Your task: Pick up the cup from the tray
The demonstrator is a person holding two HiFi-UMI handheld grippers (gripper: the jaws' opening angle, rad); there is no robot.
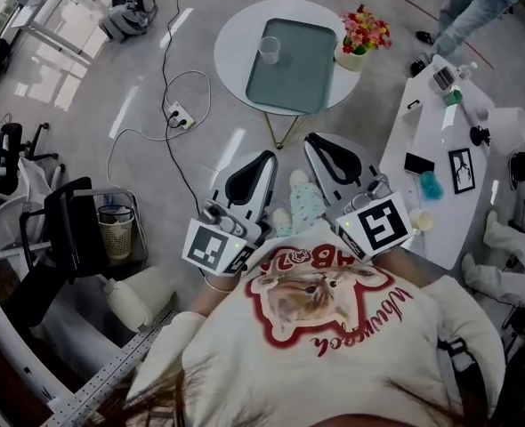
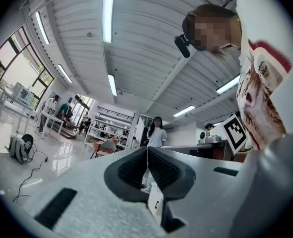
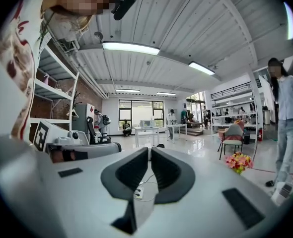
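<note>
We hold the left hand-held gripper [image 1: 264,160] and right hand-held gripper [image 1: 313,140] near our chest, jaws together on nothing. Well ahead, the cup [image 1: 270,50] stands upright in the far left corner of the tray [image 1: 302,78], on the round counter [image 1: 236,38].

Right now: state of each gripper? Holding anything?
Left gripper: shut, holding nothing.
Right gripper: shut, holding nothing.
</note>
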